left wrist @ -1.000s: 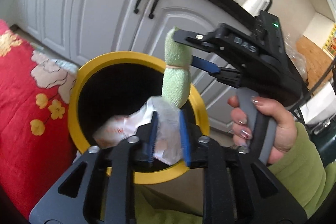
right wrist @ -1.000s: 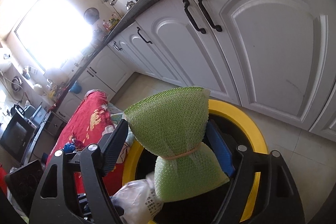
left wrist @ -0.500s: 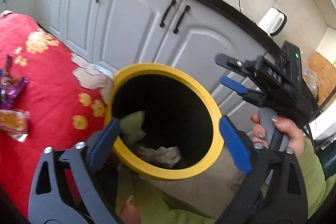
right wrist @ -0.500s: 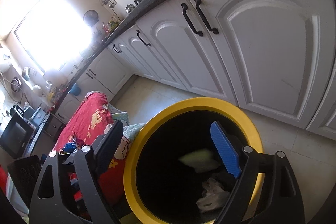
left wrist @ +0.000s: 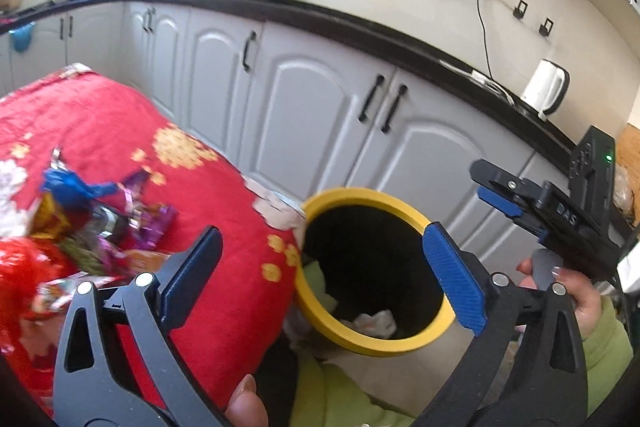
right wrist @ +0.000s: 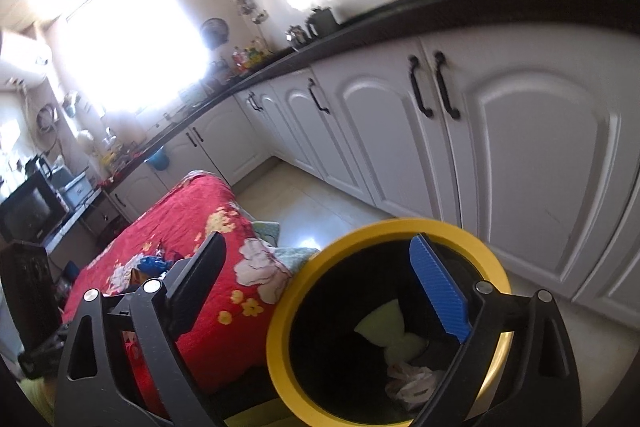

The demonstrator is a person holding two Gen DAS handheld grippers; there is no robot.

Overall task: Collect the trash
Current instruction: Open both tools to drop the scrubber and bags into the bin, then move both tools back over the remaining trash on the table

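Observation:
A yellow-rimmed black bin (left wrist: 362, 346) (right wrist: 280, 327) stands beside the table with the red flowered cloth (left wrist: 120, 131) (right wrist: 180, 211). Inside it lie a green mesh bundle (right wrist: 384, 327) (left wrist: 316, 279) and a crumpled white plastic bag (right wrist: 408, 379) (left wrist: 376, 321). Shiny wrappers (left wrist: 100, 223) (right wrist: 152, 263) are heaped on the cloth. My left gripper (left wrist: 320, 231) hangs above the bin's near edge, open wide with nothing between its fingers. My right gripper (right wrist: 316, 239) (left wrist: 490, 185) hovers over the bin's right side, its jaws still opening and bare.
White cabinet doors (left wrist: 312, 115) with black handles run behind the bin under a black countertop (left wrist: 400, 39). A white kettle (left wrist: 546, 93) stands on it at the right. Pale floor tiles (right wrist: 304, 211) lie between table and cabinets. A green sleeve (left wrist: 608, 351) shows at lower right.
The left gripper let go of the white bag and the right let go of the green bundle; both dropped into the bin. Both grippers opened, rose and drew back, the left one swinging toward the table.

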